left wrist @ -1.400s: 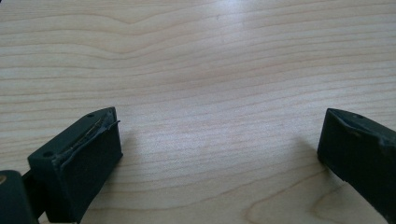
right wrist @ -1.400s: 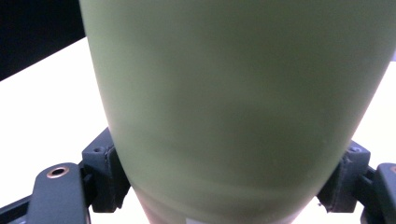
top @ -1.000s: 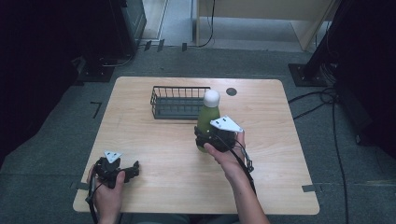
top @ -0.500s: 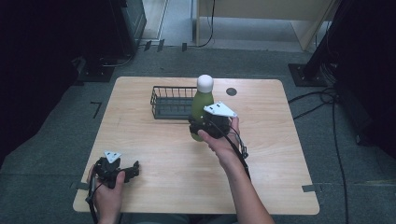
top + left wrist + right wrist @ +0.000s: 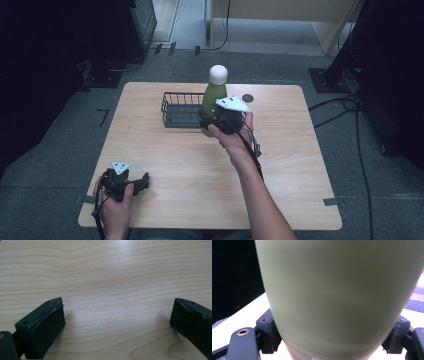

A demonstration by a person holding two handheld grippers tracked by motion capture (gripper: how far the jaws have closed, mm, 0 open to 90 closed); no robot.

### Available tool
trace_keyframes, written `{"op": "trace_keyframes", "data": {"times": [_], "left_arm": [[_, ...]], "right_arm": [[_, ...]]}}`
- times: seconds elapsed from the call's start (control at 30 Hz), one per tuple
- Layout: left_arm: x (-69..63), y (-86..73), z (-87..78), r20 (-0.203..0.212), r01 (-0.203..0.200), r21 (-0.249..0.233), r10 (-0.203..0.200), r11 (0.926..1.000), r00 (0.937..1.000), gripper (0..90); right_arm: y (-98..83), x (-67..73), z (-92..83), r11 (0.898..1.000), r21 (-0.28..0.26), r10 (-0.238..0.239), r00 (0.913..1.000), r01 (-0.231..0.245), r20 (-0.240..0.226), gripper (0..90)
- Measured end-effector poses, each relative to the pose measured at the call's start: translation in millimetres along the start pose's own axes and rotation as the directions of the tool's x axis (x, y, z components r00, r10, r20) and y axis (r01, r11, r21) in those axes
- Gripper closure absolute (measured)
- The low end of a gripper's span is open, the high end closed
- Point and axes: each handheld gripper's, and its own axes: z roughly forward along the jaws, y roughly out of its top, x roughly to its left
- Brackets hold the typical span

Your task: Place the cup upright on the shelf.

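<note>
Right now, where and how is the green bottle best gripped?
On its broad lower body, from the person's side, as the right gripper has it: the green bottle stands upright, its straight sides fit between the jaws, and the white cap is rounded and narrower.

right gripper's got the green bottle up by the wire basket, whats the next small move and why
Probably carry the green bottle with the white cap a little further left over the black wire basket, then lower it: the right gripper clamps it at the basket's right end.

Lab: floor cables, equipment stands
</note>
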Motion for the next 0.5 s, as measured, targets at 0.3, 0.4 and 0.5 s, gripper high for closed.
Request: {"op": "trace_keyframes", "data": {"times": [0.3,0.4,0.5], "left_arm": [[0.0,0.0,0.0,0.0,-0.001,0.001,0.001,1.0,1.0,0.0],[0.0,0.0,0.0,0.0,-0.001,0.0,0.001,1.0,1.0,0.0],[0.1,0.0,0.0,0.0,-0.001,0.0,0.001,1.0,1.0,0.0]], "right_arm": [[12.0,-6.5,9.4,1.0,-0.011,-0.003,0.9993,0.003,0.037,20.4],[17.5,-9.0,11.8,1.0,-0.024,0.001,0.9991,0.0,0.042,20.4],[23.8,-10.9,14.9,0.999,-0.037,0.004,0.9986,-0.002,0.053,20.4]]}}
